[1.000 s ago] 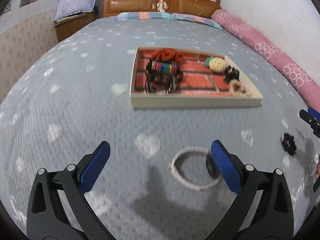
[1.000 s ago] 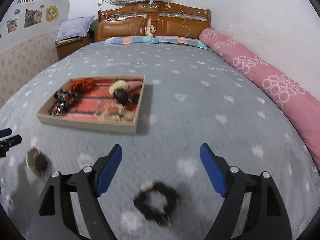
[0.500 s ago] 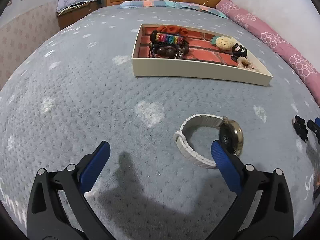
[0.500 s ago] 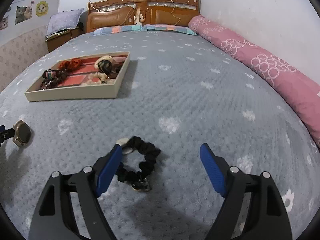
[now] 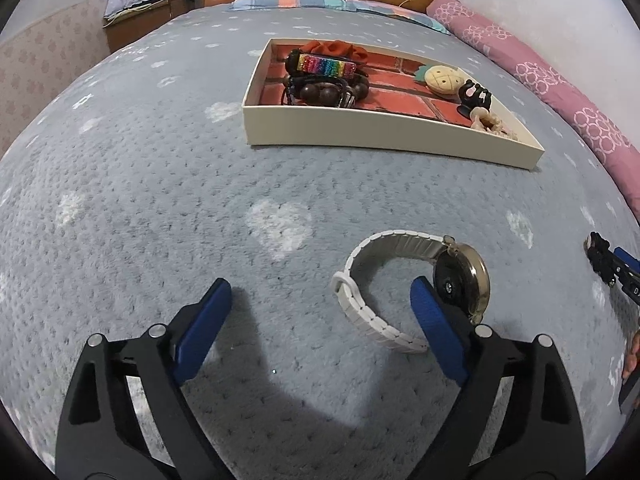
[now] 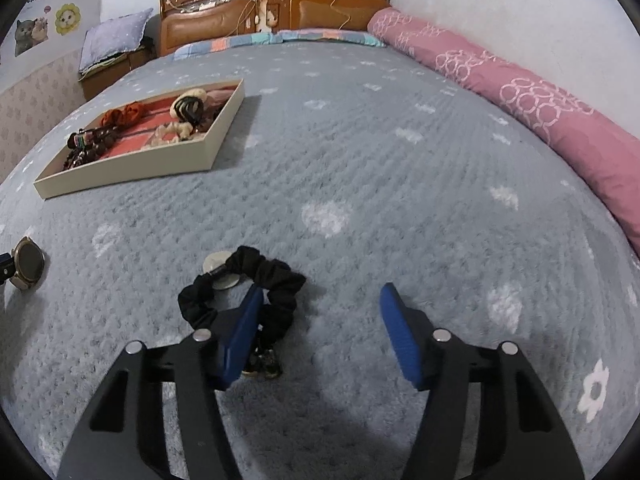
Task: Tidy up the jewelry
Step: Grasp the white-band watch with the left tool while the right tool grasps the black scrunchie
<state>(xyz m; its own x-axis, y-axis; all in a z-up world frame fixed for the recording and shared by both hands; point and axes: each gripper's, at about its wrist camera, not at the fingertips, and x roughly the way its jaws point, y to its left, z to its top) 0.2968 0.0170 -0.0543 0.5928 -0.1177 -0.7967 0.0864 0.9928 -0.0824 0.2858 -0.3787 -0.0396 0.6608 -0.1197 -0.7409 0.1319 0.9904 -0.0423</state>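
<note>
**A:** Start with the left gripper. What do you see?

**B:** Its jaws stand wide apart, gripping nothing. The watch lies on the grey blanket with its white band curving into the gap between the fingers, and the round case stands on edge just behind the right-hand blue pad. Whether pad and case touch, I cannot tell.

**A:** And the right gripper?

**B:** Also spread open, holding nothing. Its left finger reaches over the ring of the black scrunchie, so the right side of the loop sits just inside the gap. A pale round charm shows at the far end of the scrunchie, and a small dark trinket peeks out beneath the finger.

**A:** What does one camera give that the other lacks?

**B:** The left view shows the band in full; the right view catches only the watch case at its far left edge. The scrunchie is plain in the right view, but the left view gets only a dark bit at its right border.

**A:** Farther out?

**B:** The cream tray sits well beyond both, holding a rainbow clip, dark beads, an orange scrunchie and a pineapple charm. A pink bolster runs along the wall in the right view.
</note>
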